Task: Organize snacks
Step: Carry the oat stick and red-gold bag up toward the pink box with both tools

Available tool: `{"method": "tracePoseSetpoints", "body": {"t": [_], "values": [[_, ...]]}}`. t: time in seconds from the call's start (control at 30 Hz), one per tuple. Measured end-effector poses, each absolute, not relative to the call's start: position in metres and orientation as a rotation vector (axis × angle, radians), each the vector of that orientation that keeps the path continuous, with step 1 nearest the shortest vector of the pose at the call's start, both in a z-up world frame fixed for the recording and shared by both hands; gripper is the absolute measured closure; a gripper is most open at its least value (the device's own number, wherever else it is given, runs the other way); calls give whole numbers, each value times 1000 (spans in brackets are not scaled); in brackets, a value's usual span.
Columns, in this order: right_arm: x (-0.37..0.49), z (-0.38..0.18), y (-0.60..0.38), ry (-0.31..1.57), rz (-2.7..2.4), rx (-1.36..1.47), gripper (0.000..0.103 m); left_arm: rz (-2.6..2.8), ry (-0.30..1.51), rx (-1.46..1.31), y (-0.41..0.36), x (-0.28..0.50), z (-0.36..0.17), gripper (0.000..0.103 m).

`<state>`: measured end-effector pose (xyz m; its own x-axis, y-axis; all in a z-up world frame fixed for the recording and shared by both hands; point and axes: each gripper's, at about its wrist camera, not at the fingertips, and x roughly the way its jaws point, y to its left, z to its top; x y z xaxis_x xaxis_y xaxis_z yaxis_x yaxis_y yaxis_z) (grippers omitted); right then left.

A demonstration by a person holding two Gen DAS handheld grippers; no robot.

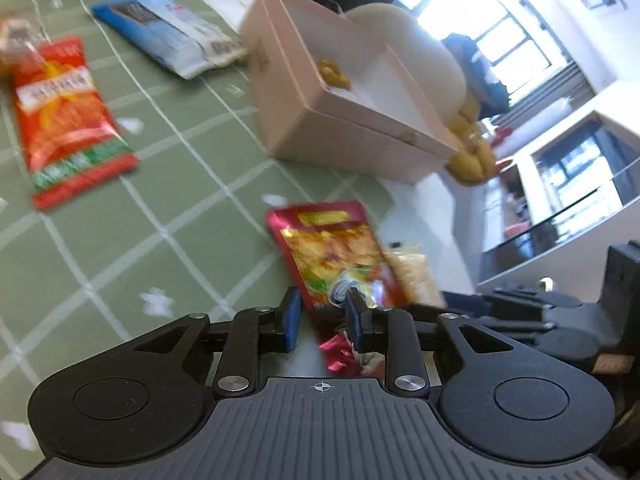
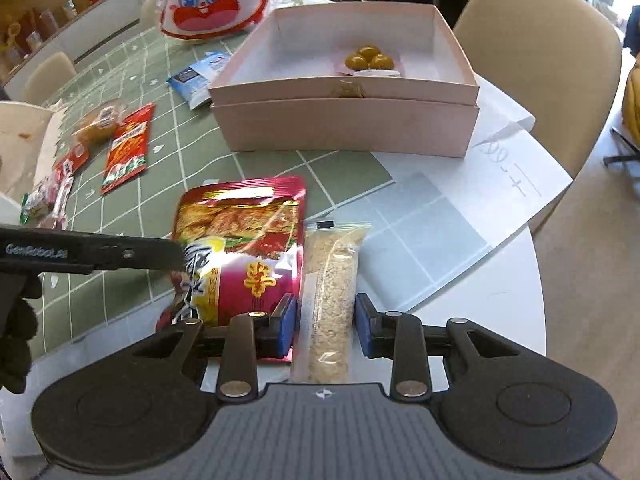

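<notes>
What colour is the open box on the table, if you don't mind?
Pale pink, white inside; the box shows best in the right wrist view.

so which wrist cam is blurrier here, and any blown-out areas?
Left wrist view: clear motion smear on the red foil snack bag, orange packet and pink box; windows blown out. Right wrist view: mostly sharp, glare on the foil bag, fisheye bending at the edges.
</notes>
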<state>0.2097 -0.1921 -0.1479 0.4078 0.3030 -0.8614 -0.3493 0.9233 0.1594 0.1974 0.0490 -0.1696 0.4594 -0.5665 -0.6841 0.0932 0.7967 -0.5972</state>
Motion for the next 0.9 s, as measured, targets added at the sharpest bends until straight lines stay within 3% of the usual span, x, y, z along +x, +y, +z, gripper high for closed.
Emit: {"method": "tracePoseSetpoints", "body": {"t": [0.07,0.33,0.43,0.5,0.57,0.9], "values": [[207,-148,-194,1068,416,-32,71,-437,1025,-540,42,198,-169,64],[204,-151,-207,1083,452,127,72,-488,952,-523,26,192,-132,63],[202,-153,-211,1075,461,158,72,-487,986,-507,15,199,-136,56],[201,-154,-214,1072,468,177,72,-478,1025,-484,6,202,-141,44],[201,-155,-219,1067,479,203,72,-469,1053,-445,-1,203,-146,42],[198,-160,-235,1047,510,281,72,-436,1075,-507,-4,204,-148,45]]}}
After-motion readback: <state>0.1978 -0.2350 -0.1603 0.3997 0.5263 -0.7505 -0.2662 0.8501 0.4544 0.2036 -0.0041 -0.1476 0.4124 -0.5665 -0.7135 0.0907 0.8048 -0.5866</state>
